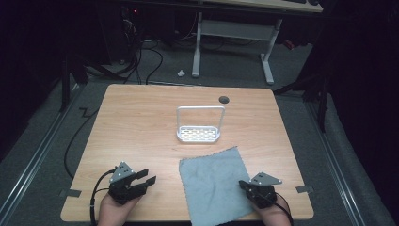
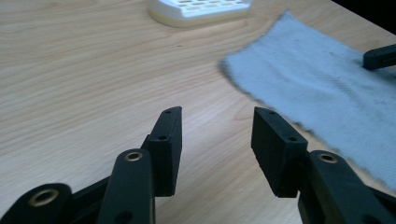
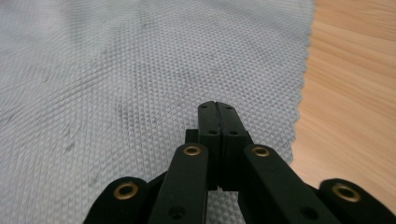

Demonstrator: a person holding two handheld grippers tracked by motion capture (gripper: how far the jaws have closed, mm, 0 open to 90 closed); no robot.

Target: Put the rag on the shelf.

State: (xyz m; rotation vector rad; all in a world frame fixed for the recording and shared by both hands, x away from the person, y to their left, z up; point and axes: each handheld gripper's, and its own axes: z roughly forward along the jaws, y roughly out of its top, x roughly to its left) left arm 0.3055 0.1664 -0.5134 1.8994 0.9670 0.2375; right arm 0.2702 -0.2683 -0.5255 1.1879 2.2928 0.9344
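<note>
Right now the grey cloth (image 1: 214, 183) lies flat on the wooden table (image 1: 141, 122) at its near edge, with the right gripper (image 1: 244, 184) over the cloth's right edge, jaws pressed together with nothing between them; the left gripper (image 1: 148, 178) hovers over bare wood just left of the cloth, its jaws spread and empty. Beyond the cloth stands a white perforated rack (image 1: 198, 134) (a low tray with a tall wire handle), nothing in it.

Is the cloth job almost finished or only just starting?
Only just starting, it seems. The grey cloth lies flat and unfolded. The right gripper is shut over the cloth's right edge; the left gripper is open over bare table. The white rack holds nothing.
</note>
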